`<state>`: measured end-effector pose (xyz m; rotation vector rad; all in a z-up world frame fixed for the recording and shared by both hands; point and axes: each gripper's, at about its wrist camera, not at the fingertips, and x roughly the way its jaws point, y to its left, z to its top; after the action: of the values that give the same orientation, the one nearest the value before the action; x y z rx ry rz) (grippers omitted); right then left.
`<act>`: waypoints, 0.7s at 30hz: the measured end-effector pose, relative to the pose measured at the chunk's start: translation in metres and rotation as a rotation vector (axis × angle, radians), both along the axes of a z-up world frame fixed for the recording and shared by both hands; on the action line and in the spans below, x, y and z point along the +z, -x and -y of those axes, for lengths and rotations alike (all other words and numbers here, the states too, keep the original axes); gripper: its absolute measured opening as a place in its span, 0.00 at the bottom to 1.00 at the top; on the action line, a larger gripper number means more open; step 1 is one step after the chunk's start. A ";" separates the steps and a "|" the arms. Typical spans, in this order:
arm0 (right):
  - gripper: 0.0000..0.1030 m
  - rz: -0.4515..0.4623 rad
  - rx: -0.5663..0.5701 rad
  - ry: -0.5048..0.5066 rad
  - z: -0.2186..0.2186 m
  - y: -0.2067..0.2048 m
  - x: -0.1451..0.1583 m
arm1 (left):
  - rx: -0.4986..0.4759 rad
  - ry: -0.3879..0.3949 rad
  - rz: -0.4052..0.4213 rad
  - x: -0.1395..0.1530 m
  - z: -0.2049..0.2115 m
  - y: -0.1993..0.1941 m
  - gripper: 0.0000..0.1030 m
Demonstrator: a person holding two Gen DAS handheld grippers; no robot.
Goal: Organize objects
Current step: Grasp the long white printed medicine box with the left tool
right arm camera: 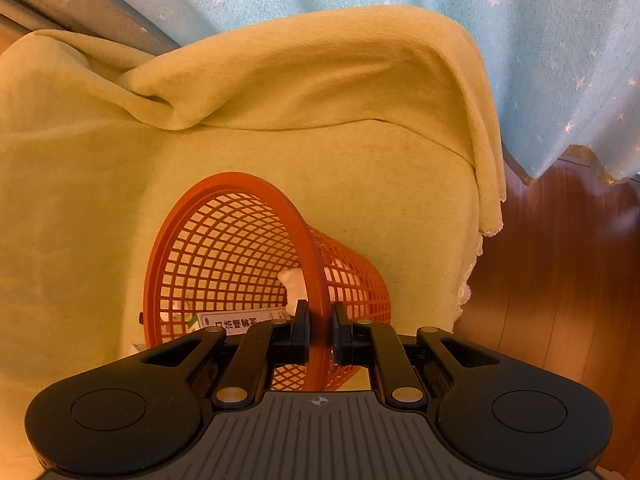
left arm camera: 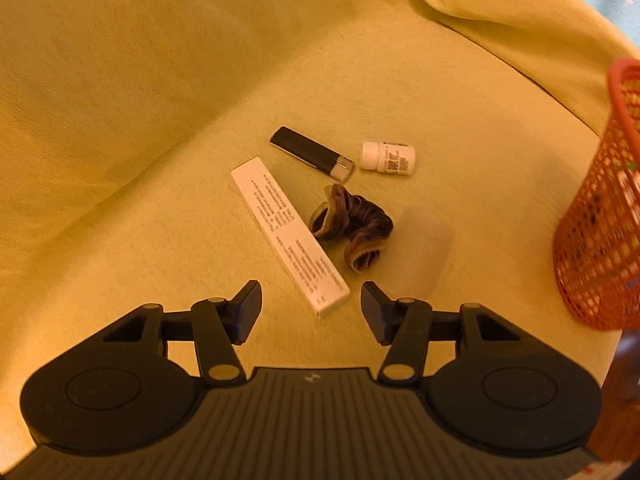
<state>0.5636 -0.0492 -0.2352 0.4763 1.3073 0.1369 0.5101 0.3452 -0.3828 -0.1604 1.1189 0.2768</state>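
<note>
Wide apart and empty, the jaws of the left gripper (left arm camera: 311, 307) are held above the yellow cover (left arm camera: 120, 120), with the near end of a long white box (left arm camera: 289, 235) seen between them at lower centre of the left wrist view. Just right of the box, a brown scrunchie (left arm camera: 352, 226) is seen, and a translucent case (left arm camera: 420, 254) lies right of that. Higher in the frame, a black lighter (left arm camera: 311, 153) and a small white bottle (left arm camera: 387, 158) are laid on their sides, close together. At the right edge, an orange mesh basket (left arm camera: 600, 220) is visible, blurred.

In the right wrist view, the jaws of the right gripper (right arm camera: 320, 330) are closed on the rim of the orange mesh basket (right arm camera: 224, 248), which is tilted with its opening turned to the left of the frame. Inside it, a labelled white package (right arm camera: 244, 320) and something white (right arm camera: 294, 280) are seen through the mesh. A blue starred curtain (right arm camera: 560, 60) and wooden floor (right arm camera: 560, 280) fill the right side.
</note>
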 end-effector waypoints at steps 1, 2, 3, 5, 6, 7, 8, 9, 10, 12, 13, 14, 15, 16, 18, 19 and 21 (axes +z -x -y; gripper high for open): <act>0.07 0.000 -0.001 0.000 0.000 0.000 -0.001 | 0.003 0.005 -0.002 -0.002 -0.001 -0.003 0.49; 0.07 0.000 -0.005 0.001 0.000 -0.001 -0.001 | 0.004 0.003 -0.006 -0.005 -0.002 -0.006 0.49; 0.07 0.000 -0.005 0.001 0.000 -0.001 -0.001 | 0.004 0.003 -0.012 -0.008 -0.003 -0.008 0.48; 0.07 0.000 -0.004 0.002 0.000 -0.001 -0.001 | 0.010 0.009 -0.018 -0.012 -0.005 -0.012 0.48; 0.07 0.001 -0.001 0.003 -0.001 -0.001 0.000 | 0.016 0.012 -0.020 -0.014 -0.007 -0.014 0.48; 0.07 0.002 0.000 0.004 -0.001 -0.001 0.000 | 0.021 0.014 -0.023 -0.015 -0.008 -0.015 0.47; 0.07 0.002 0.000 0.005 -0.001 -0.001 -0.001 | 0.024 0.014 -0.024 -0.017 -0.009 -0.017 0.45; 0.07 0.002 0.002 0.006 -0.001 -0.002 -0.001 | 0.026 0.013 -0.027 -0.019 -0.010 -0.019 0.40; 0.07 0.003 0.003 0.007 -0.001 -0.001 -0.001 | 0.024 0.016 -0.030 -0.021 -0.011 -0.020 0.34; 0.07 0.003 0.006 0.007 -0.001 -0.001 -0.001 | 0.019 0.020 -0.033 -0.022 -0.013 -0.022 0.30; 0.07 0.003 0.006 0.008 -0.001 -0.001 -0.001 | 0.015 0.010 -0.030 -0.021 -0.013 -0.023 0.27; 0.07 0.004 0.007 0.007 0.000 -0.001 -0.001 | 0.009 0.000 -0.027 -0.020 -0.013 -0.023 0.26; 0.07 0.004 0.009 0.007 -0.001 -0.001 -0.001 | 0.008 -0.010 -0.025 -0.018 -0.013 -0.022 0.21; 0.07 0.005 0.012 0.009 -0.001 -0.001 -0.001 | 0.011 -0.020 -0.026 -0.017 -0.014 -0.021 0.20; 0.07 0.007 0.017 0.008 -0.001 -0.001 -0.001 | 0.012 -0.023 -0.015 -0.013 -0.016 -0.017 0.20; 0.07 0.007 0.019 0.008 0.000 -0.001 -0.001 | 0.010 -0.026 -0.009 -0.010 -0.017 -0.014 0.20; 0.07 0.006 0.021 0.006 0.000 -0.002 -0.002 | 0.004 -0.032 0.008 0.000 -0.018 -0.007 0.20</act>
<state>0.5655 -0.0494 -0.2367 0.4571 1.3063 0.1517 0.5170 0.3637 -0.3830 -0.1350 1.1059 0.2973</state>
